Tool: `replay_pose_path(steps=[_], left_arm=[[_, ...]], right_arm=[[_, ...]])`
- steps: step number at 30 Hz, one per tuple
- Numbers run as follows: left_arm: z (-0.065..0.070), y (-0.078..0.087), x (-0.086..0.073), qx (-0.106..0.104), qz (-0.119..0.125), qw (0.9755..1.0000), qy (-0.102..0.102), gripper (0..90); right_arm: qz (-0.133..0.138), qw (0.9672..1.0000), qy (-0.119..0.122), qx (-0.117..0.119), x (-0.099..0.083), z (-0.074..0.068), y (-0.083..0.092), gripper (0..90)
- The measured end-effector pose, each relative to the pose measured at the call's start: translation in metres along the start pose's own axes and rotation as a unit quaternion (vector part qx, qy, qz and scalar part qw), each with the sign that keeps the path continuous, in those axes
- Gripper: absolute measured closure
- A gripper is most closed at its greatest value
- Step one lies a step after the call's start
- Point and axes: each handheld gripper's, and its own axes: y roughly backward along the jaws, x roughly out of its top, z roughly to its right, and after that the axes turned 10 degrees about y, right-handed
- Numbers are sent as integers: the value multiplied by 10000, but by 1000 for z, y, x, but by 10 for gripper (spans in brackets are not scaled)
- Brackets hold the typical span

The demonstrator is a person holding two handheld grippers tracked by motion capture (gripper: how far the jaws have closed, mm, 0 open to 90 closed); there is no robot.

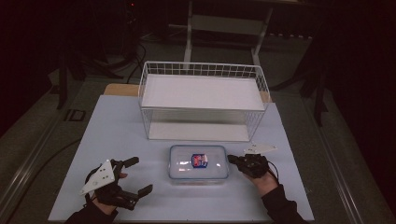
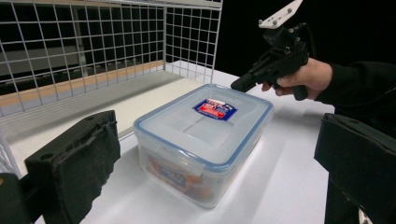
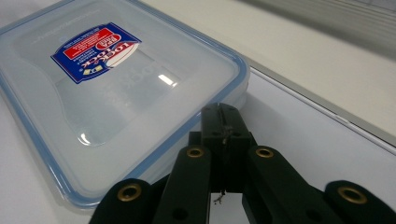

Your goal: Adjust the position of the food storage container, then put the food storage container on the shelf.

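We bracket the lidded box point(image 1: 198, 162): left gripper point(image 1: 135, 176) fingers wide, right gripper point(image 1: 231, 159) fingers pressed together at its edge. Likely next: lifting it toward the wire rack point(image 1: 203, 100).

Lidded clear container point(image 1: 198, 163) lies before wire basket point(image 1: 203, 100).

A lidded container point(image 1: 198, 163) sits between the left gripper point(image 1: 137, 175) – jaws apart – and right gripper point(image 1: 232, 159)

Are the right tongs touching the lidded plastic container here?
Cannot tell. In the right gripper view the shut right tongs end at the plastic container rim, overlapping it. The high view shows them at its right end, no clear gap.
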Motion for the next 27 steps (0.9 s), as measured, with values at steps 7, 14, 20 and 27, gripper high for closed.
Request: replay_pose_path(steps=[7,14,20,27], left_arm=[[0,-2,-1,-2,-49,10000,-1,2],[-1,-2,0,125,-57,9999,47,2],[0,-5,2,266,-150,9995,97,2],[9,-11,20,112,-261,9994,199,2]], right_arm=[[28,10000,89,8,2,-5,-5,900],[192,9995,232,-97,5,-12,6,835],[641,9977,141,-170,14,-16,28,593],[1258,9917,265,47,21,-21,47,134]])
